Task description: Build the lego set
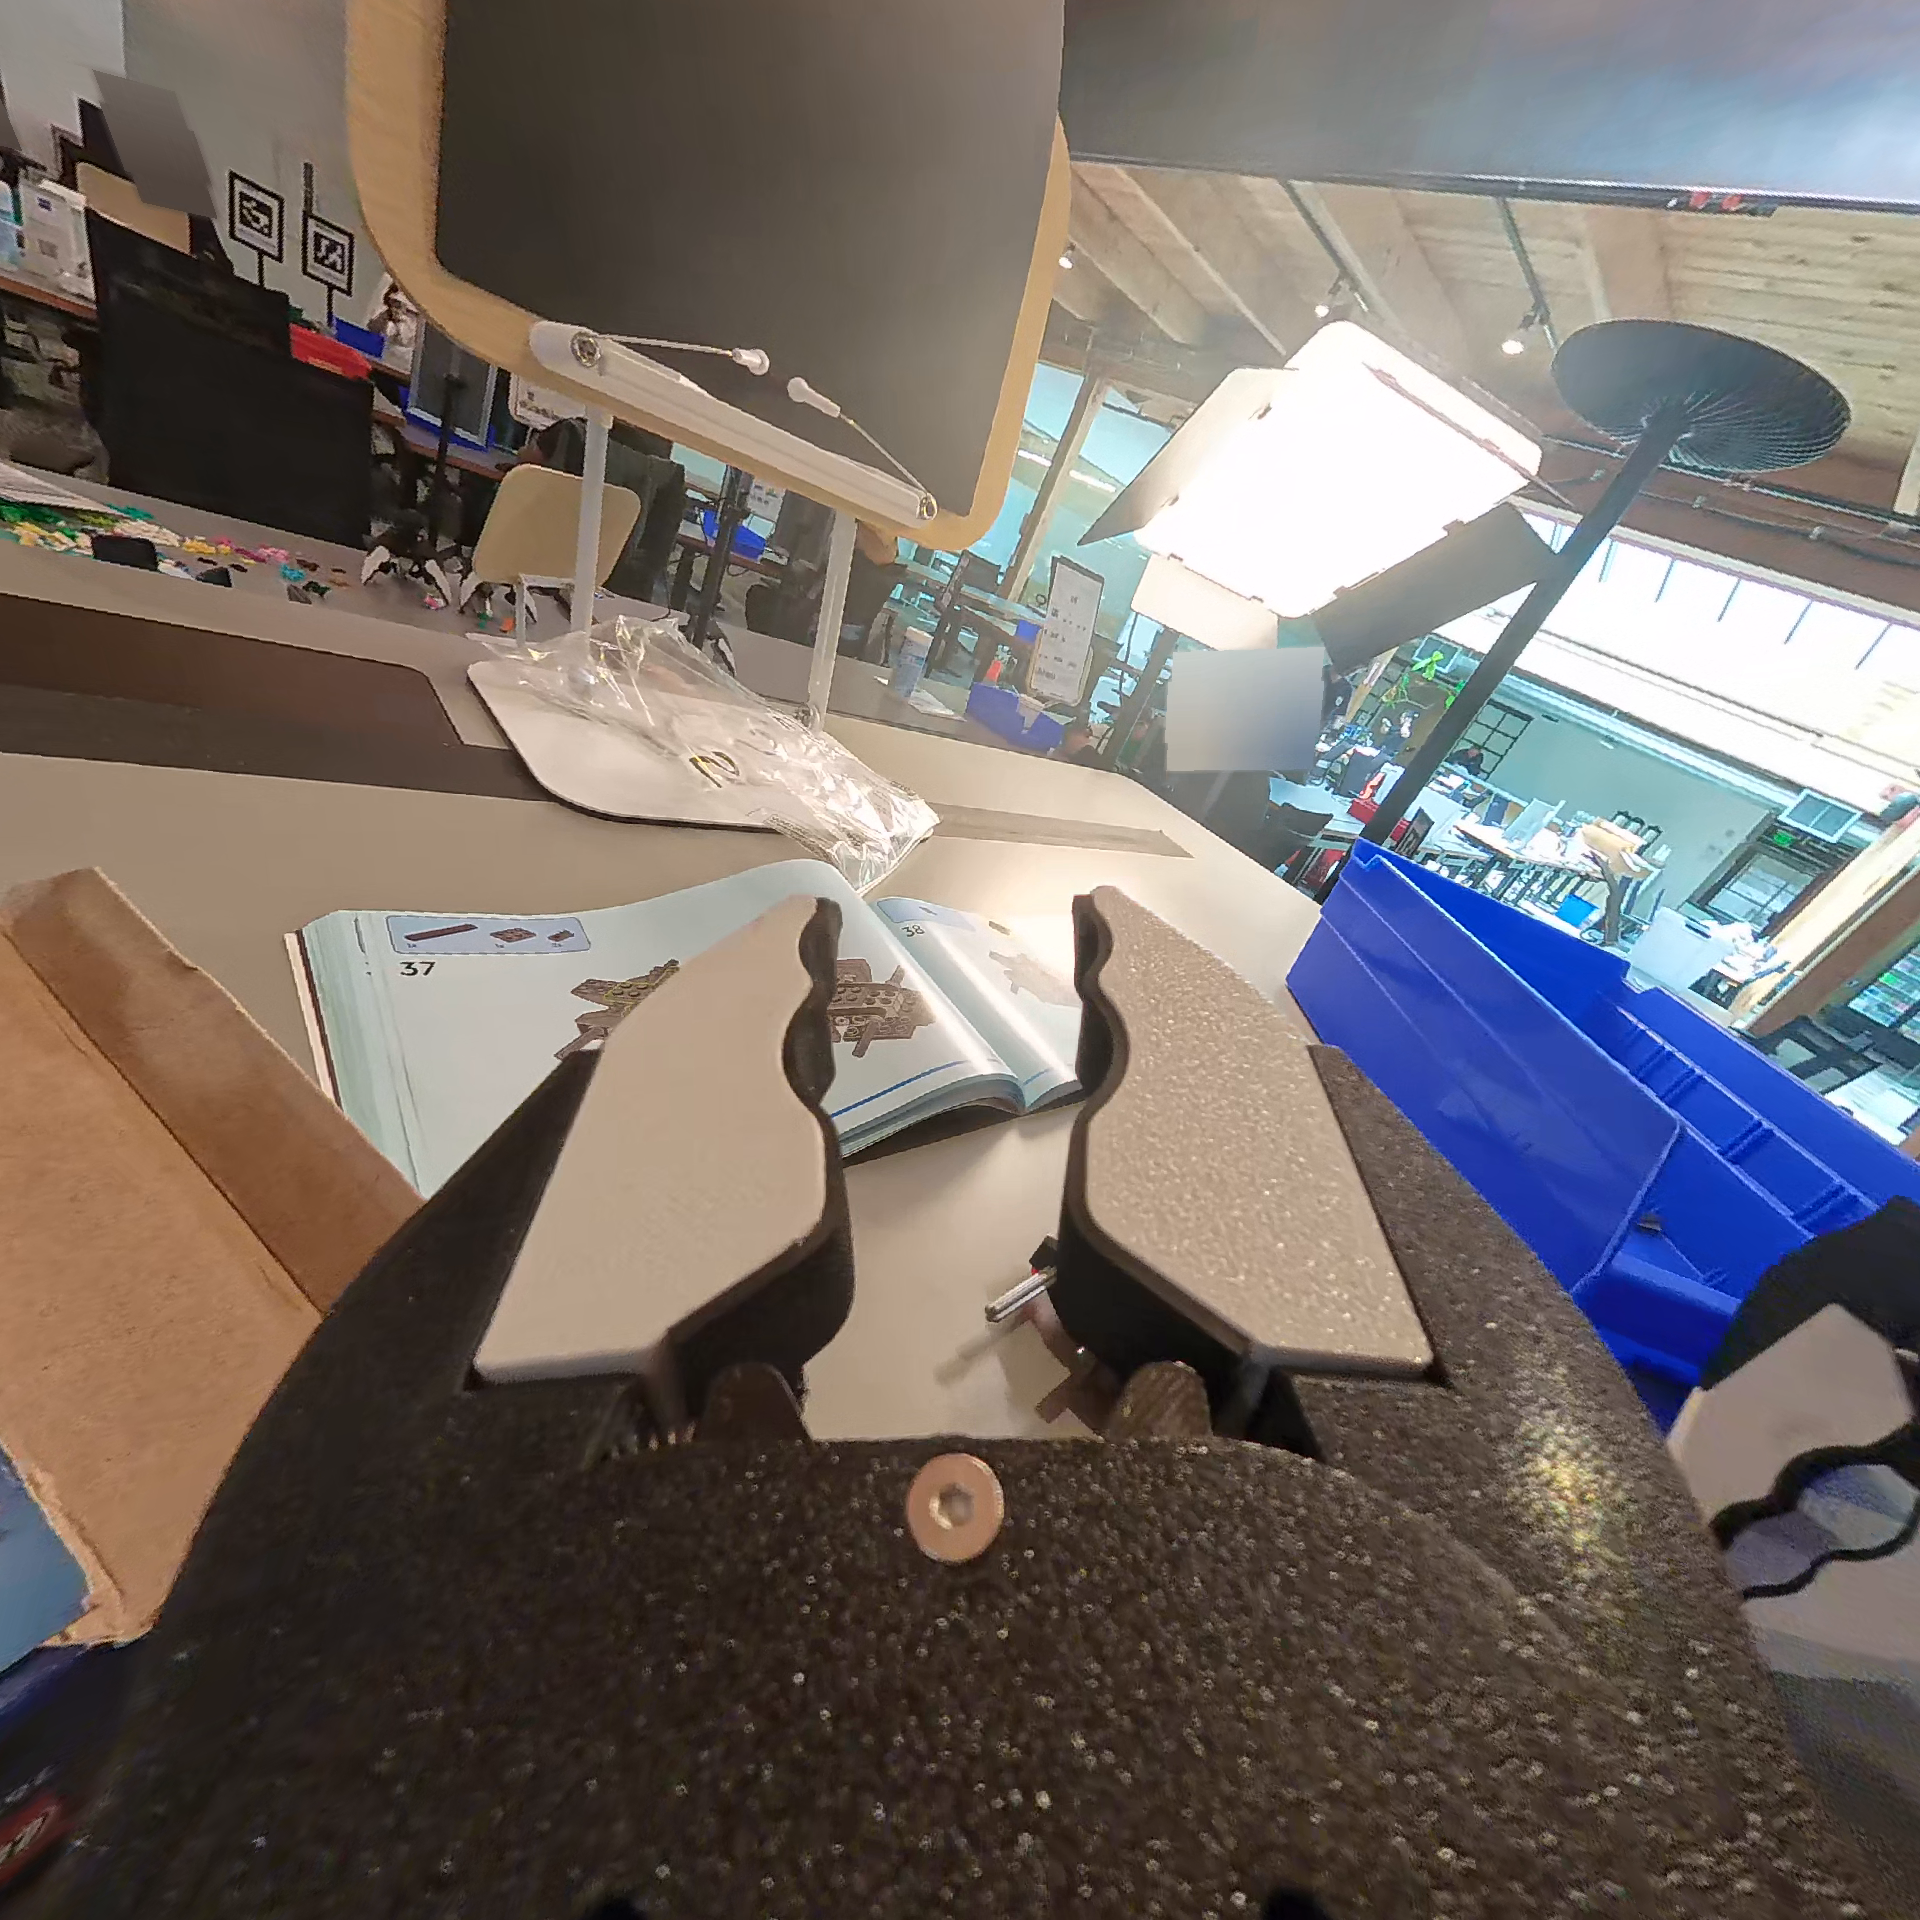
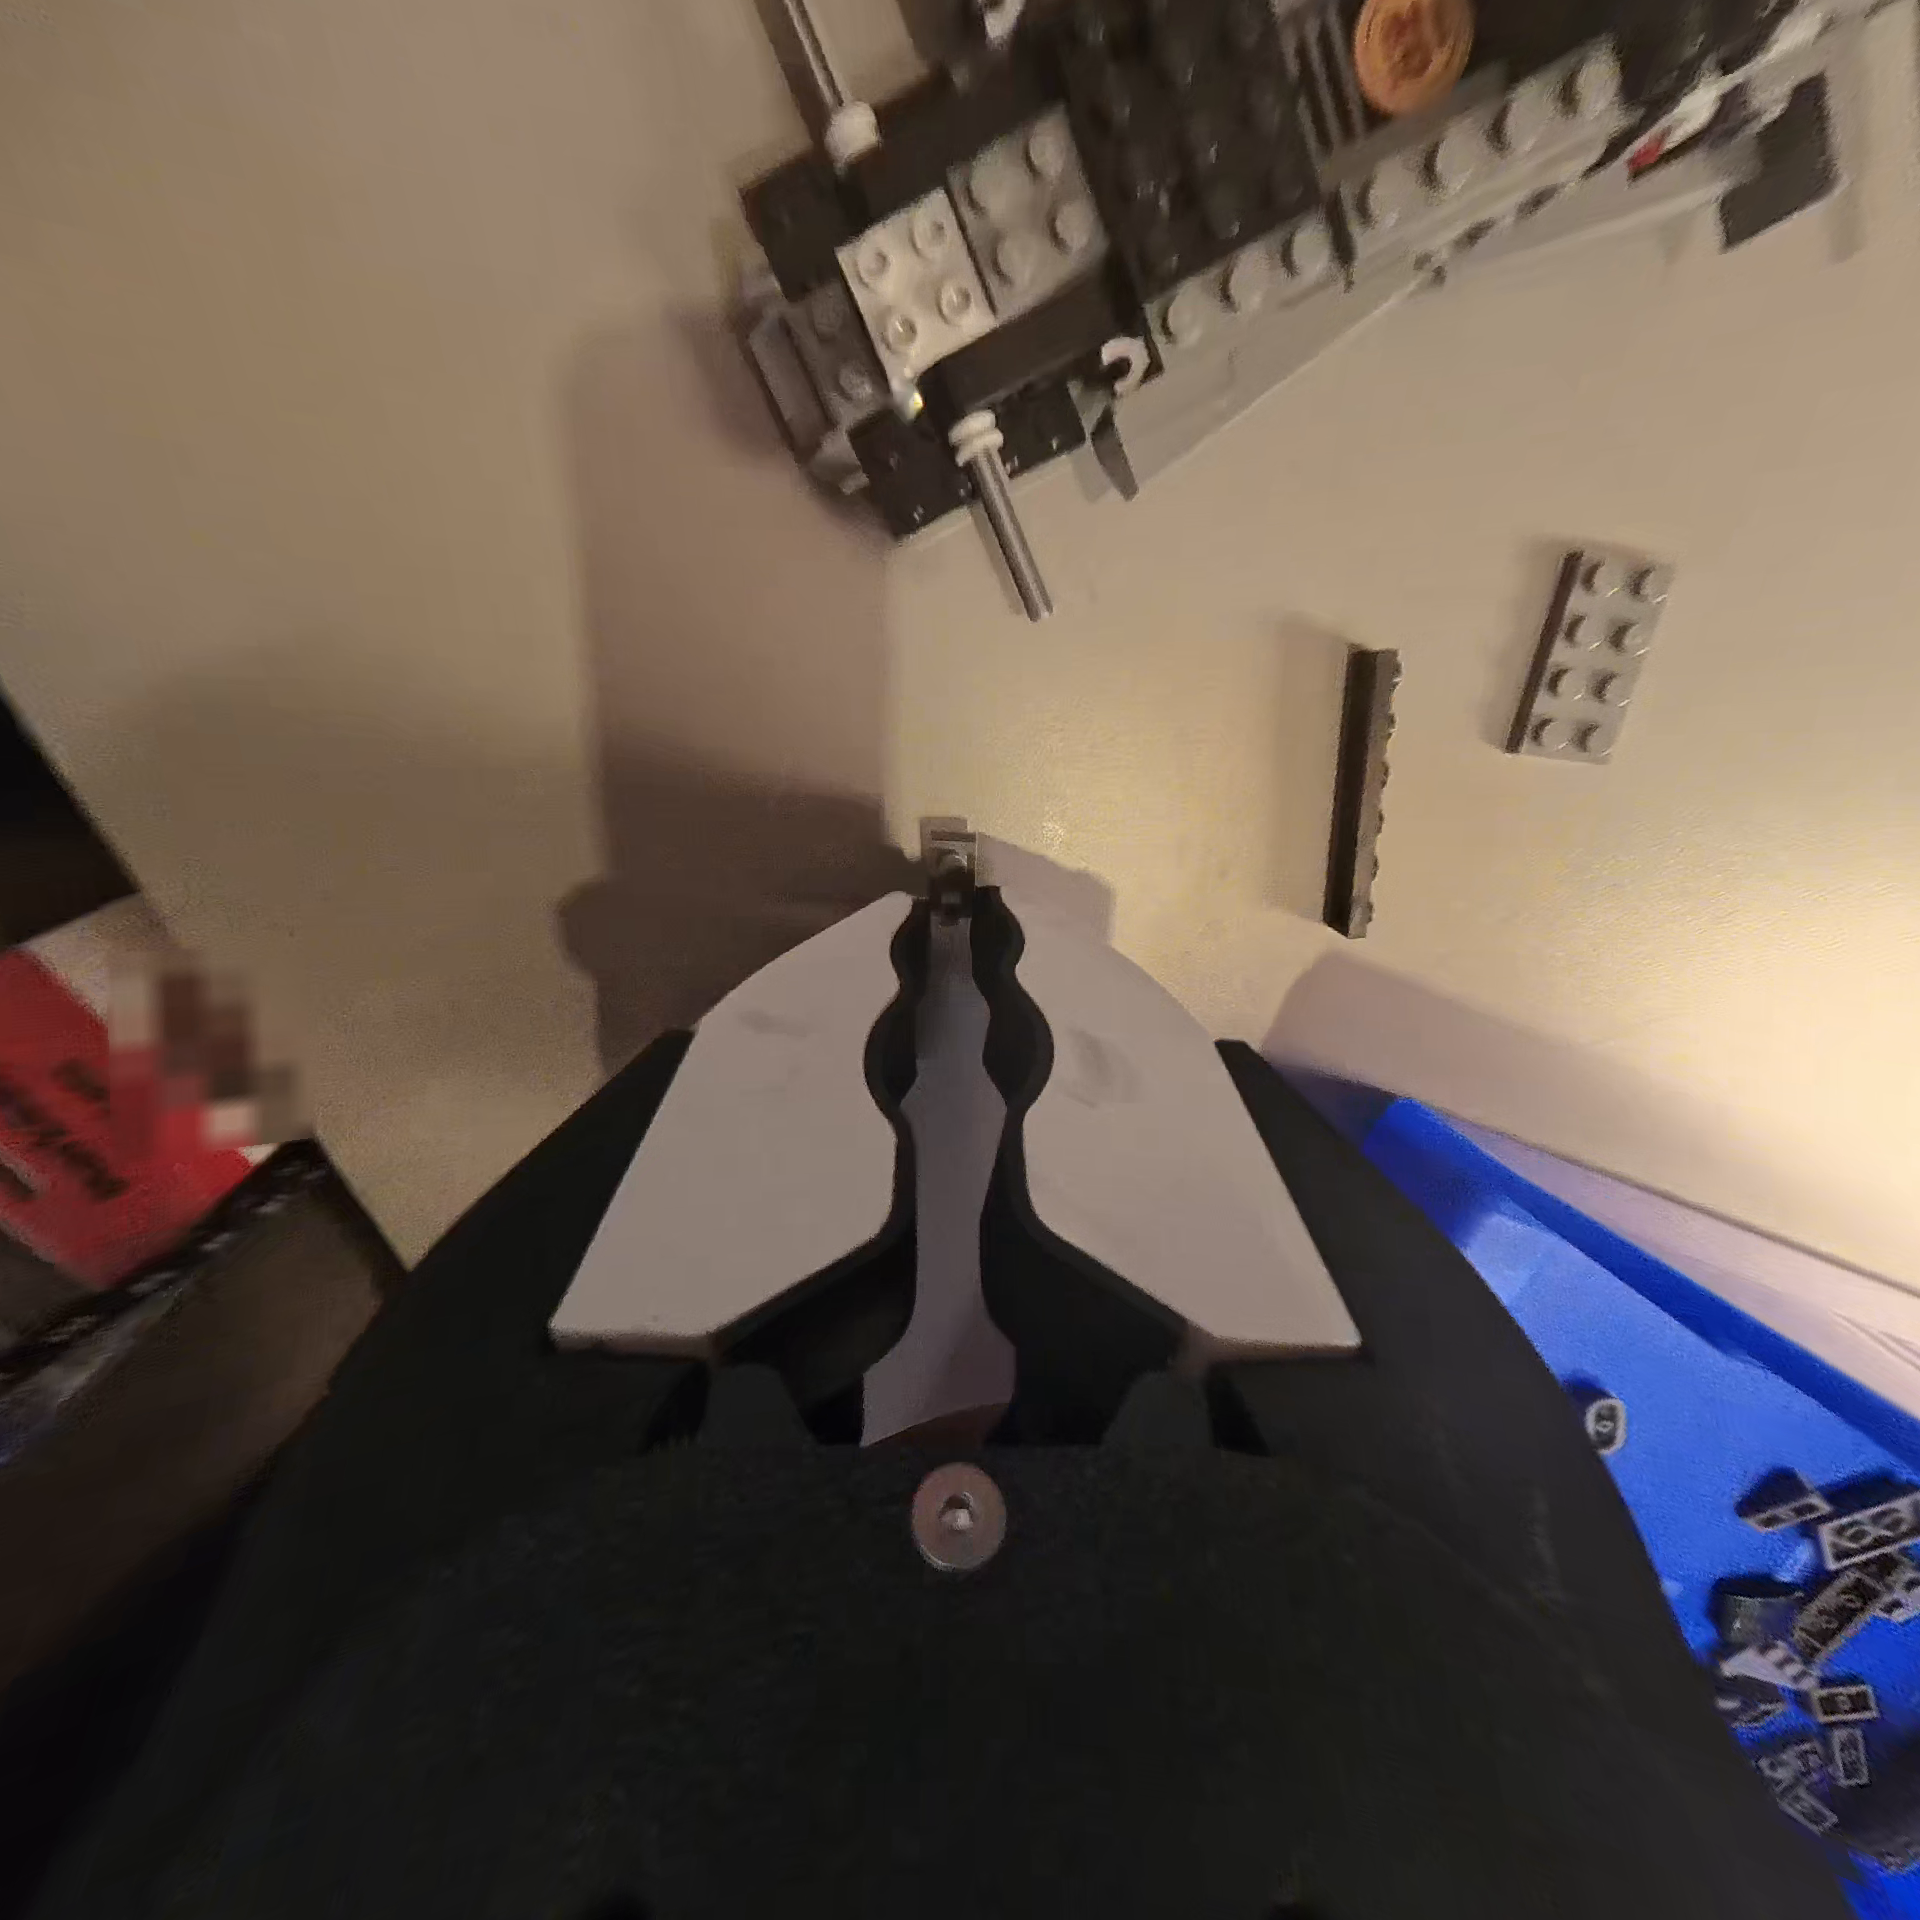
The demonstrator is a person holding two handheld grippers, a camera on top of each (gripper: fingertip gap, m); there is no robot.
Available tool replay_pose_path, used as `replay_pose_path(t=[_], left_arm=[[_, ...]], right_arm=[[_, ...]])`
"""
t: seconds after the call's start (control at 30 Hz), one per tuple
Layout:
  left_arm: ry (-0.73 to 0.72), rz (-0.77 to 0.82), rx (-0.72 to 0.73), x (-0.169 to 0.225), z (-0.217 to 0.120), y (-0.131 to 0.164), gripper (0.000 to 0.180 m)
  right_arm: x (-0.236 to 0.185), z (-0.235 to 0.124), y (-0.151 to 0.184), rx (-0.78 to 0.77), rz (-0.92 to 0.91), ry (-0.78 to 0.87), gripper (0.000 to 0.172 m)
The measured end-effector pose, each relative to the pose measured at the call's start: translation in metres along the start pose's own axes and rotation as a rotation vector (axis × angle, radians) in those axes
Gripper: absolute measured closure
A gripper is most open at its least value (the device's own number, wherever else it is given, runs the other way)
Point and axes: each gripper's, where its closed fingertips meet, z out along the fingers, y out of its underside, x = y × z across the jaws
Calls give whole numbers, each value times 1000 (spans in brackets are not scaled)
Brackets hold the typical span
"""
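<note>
The right gripper (image 2: 948,902) pinches a tiny grey brick piece (image 2: 945,854) at its very tips; the pads press on both sides, and the piece pokes straight out past the fingers, its long way in line with them. Ahead and to the right lie a dark thin plate (image 2: 1359,790) and a grey studded plate (image 2: 1590,655); farther ahead sits a grey and black brick model (image 2: 1091,260) (its grey rod points back at the fingers). The left gripper (image 1: 951,997) is spread wide and grips nothing; an open booklet (image 1: 665,997) lies just past its tips; a blue bin (image 1: 1558,1070) stands to its right.

An open workshop: timber ceiling (image 1: 1299,260), studio light panel (image 1: 1340,468), rows of cluttered workbenches (image 1: 1538,842).
</note>
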Motion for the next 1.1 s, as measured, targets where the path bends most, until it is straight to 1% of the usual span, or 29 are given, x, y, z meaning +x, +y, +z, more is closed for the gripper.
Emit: replay_pose_path(t=[0.03,0.1,0.17,0.23,0.3,0.37,0.47,0.53,0.6,0.63,0.7,0.8,0.87,0.93,1.0,1.1], left_arm=[[6,-1,0,1,0,0,136],[14,-3,-2,1,0,0,136],[22,-6,-5,2,0,1,136],[32,-10,-7,3,0,1,136],[42,-17,-9,3,0,1,136],[48,-24,-10,4,0,1,136],[57,-28,-14,4,0,1,136],[63,-32,-19,5,1,2,136],[67,-36,-29,5,2,3,136],[67,-38,-34,5,2,4,136],[68,-38,-42,5,3,5,136],[70,-39,-49,5,4,5,136],[71,-42,-45,5,3,5,136],[72,-45,-43,5,3,5,136],[73,-47,-42,5,3,4,136],[75,-49,-44,5,3,5,136]], right_arm=[[0,1,-3,23,17,-4,164],[-2,2,-2,17,52,-27,163],[-2,2,-2,21,60,-16,160],[-7,1,-1,26,76,-38,153],[-11,-6,-1,50,95,-44,152],[-17,-22,0,87,107,-61,152],[-13,-64,13,135,115,-43,152],[14,-95,36,131,137,44,152],[60,-122,73,75,185,174,153],[86,-132,94,34,220,226,153],[132,-141,135,-50,274,276,153],[178,-133,175,-151,220,245,155],[194,-119,192,-236,148,194,155],[204,-106,209,-356,81,153,155],[210,-95,219,-443,27,130,155],[215,-84,223,-483,-13,101,155]])
